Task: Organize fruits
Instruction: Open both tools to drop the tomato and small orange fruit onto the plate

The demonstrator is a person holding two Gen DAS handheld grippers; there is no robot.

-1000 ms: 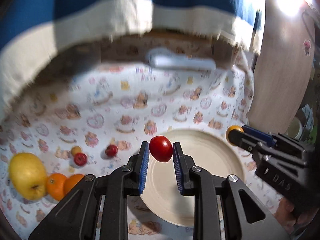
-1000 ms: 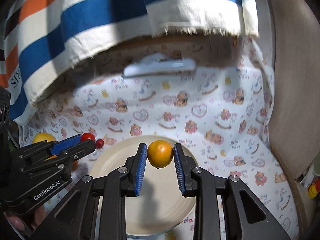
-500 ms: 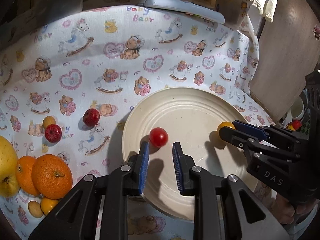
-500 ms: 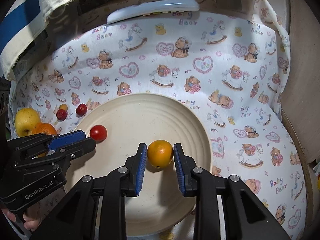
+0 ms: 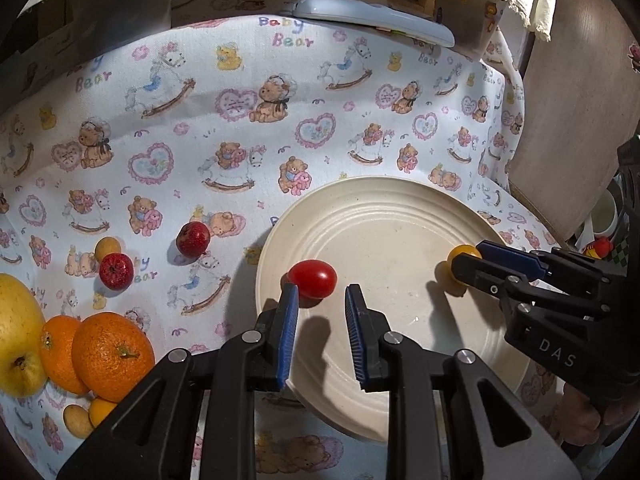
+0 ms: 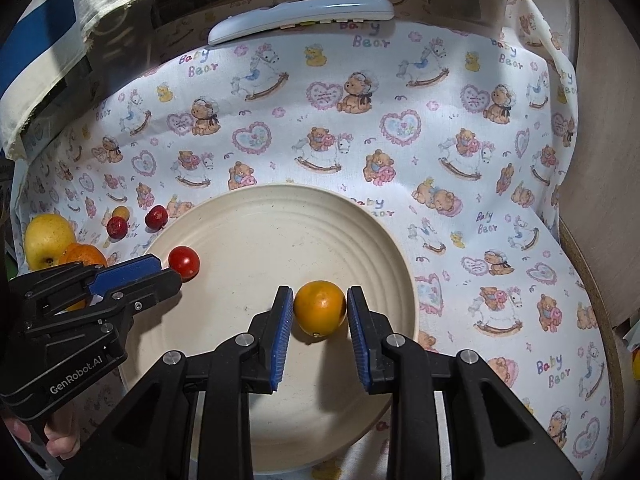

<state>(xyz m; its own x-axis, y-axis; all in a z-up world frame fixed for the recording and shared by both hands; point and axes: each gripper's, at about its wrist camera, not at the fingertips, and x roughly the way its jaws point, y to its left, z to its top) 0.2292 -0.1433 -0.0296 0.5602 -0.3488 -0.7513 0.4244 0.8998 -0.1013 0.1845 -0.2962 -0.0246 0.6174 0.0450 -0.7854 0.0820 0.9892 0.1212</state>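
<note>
A cream plate [image 5: 400, 216] [image 6: 248, 220] lies on the bear-print cloth. A red cherry tomato [image 5: 312, 279] [image 6: 184, 261] rests on its left part, just beyond my open left gripper [image 5: 321, 300], whose jaws do not touch it. A small orange fruit [image 6: 320, 307] [image 5: 460, 254] sits on the plate between the jaws of my right gripper [image 6: 319, 302], which are slightly apart from it. To the left on the cloth lie two small red fruits [image 5: 193, 239] [image 5: 116, 271], two oranges [image 5: 112, 354] and a yellow apple [image 5: 18, 344].
A white remote control [image 5: 372, 20] [image 6: 300, 16] lies at the cloth's far edge. A striped towel [image 6: 36, 40] hangs at the back left. A wooden panel [image 5: 576, 120] stands on the right. Small yellow fruits [image 5: 108, 247] [image 5: 78, 420] lie near the oranges.
Both grippers came down to the plate. The left one let go of the tomato, which now lies on the plate. The right jaws have opened a little around the orange fruit.
</note>
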